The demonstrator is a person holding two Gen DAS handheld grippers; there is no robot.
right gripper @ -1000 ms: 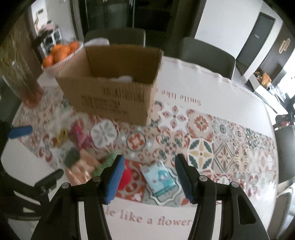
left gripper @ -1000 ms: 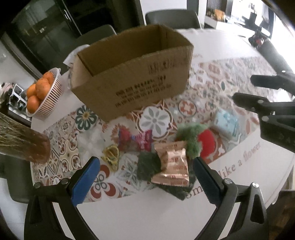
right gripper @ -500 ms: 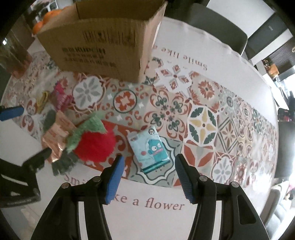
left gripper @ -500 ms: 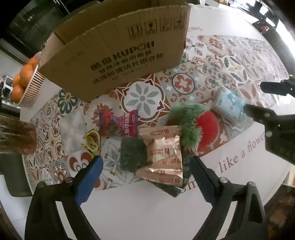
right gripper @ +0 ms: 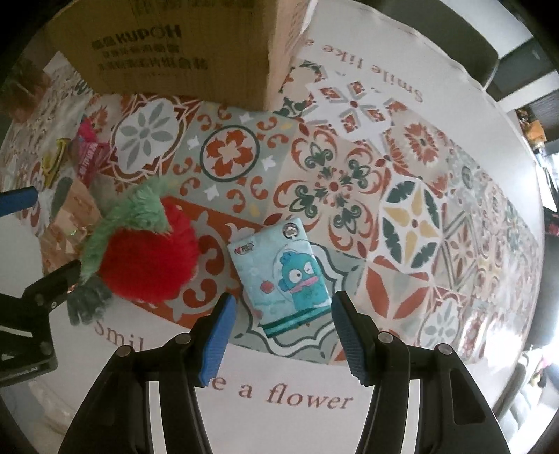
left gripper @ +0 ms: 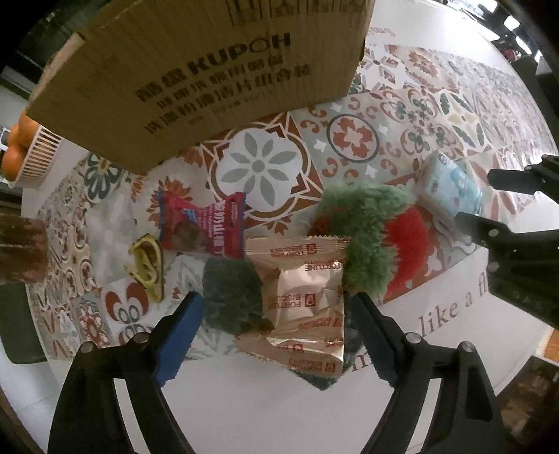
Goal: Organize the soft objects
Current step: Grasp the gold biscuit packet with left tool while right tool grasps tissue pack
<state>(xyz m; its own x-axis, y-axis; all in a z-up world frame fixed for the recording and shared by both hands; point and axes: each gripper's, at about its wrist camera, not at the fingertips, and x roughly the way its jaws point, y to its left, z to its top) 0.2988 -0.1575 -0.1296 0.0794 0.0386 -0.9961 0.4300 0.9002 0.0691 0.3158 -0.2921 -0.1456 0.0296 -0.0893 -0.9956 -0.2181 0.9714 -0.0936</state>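
My left gripper (left gripper: 276,314) is open, low over a rose-gold biscuit packet (left gripper: 304,307) lying on a dark green fuzzy piece (left gripper: 230,290). A red and green plush (left gripper: 370,234) lies just right of them, also in the right wrist view (right gripper: 146,258). A pink snack packet (left gripper: 206,227) and a yellow clip (left gripper: 146,265) lie to the left. My right gripper (right gripper: 283,314) is open, its jaws either side of the near end of a light blue cartoon tissue pack (right gripper: 283,272). A cardboard box (left gripper: 195,77) stands behind.
A white basket of oranges (left gripper: 28,153) sits at the far left beside a brown vase (left gripper: 21,251). The patterned tablecloth (right gripper: 419,216) stretches to the right. The round table's edge runs close below both grippers. A dark chair (right gripper: 454,31) stands behind.
Both grippers have dropped lower and moved in. The left now hangs close over the biscuit packet; the right has closed in on the tissue pack. Nothing has been gripped.
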